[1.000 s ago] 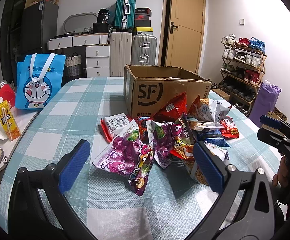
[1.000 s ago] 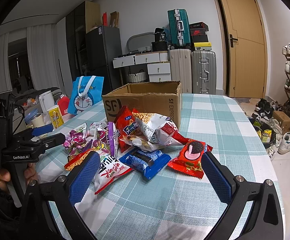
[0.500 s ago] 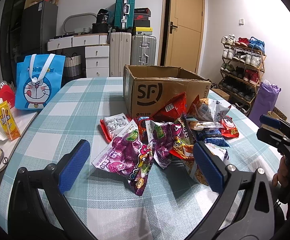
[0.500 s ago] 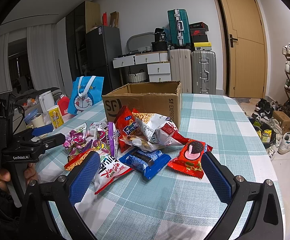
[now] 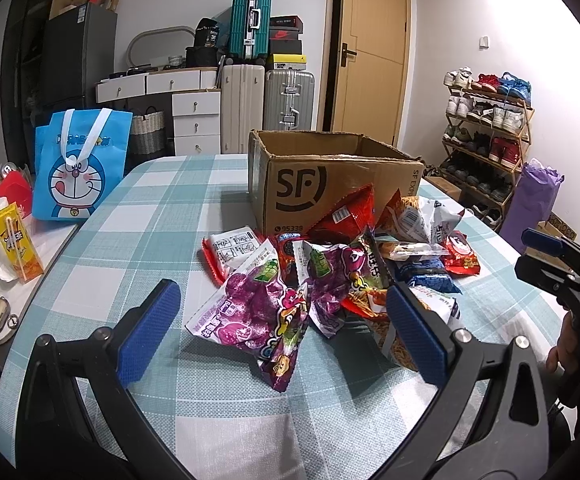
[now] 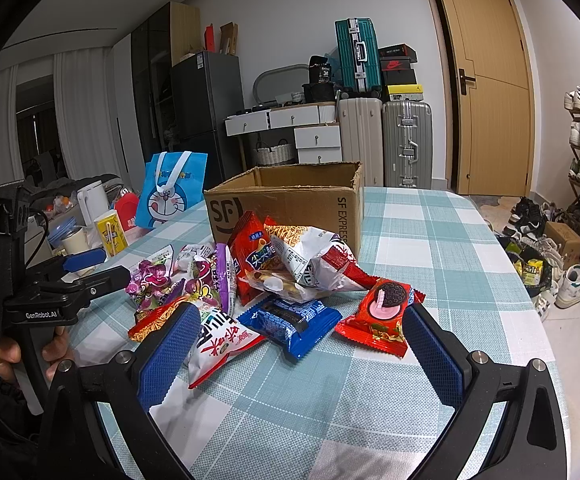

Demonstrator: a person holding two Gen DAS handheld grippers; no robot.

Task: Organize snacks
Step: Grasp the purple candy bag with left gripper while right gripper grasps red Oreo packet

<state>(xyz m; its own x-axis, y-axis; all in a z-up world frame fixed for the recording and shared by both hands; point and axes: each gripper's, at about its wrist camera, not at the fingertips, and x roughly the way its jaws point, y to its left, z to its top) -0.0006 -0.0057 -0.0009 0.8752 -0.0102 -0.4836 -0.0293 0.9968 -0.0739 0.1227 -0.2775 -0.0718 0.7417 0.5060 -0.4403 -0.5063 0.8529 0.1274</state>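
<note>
A pile of snack packets lies on the checked tablecloth in front of an open cardboard box marked SF. Purple candy bags lie nearest my left gripper, which is open and hovers just short of them, holding nothing. In the right wrist view the same box stands behind a blue biscuit packet, a red Oreo packet and a white-and-red noodle bag. My right gripper is open and empty, just before these packets. Each gripper shows at the edge of the other's view.
A blue cartoon tote bag stands at the table's left edge beside a yellow drink carton. Suitcases, drawers and a wooden door line the back wall. A shoe rack stands at the right.
</note>
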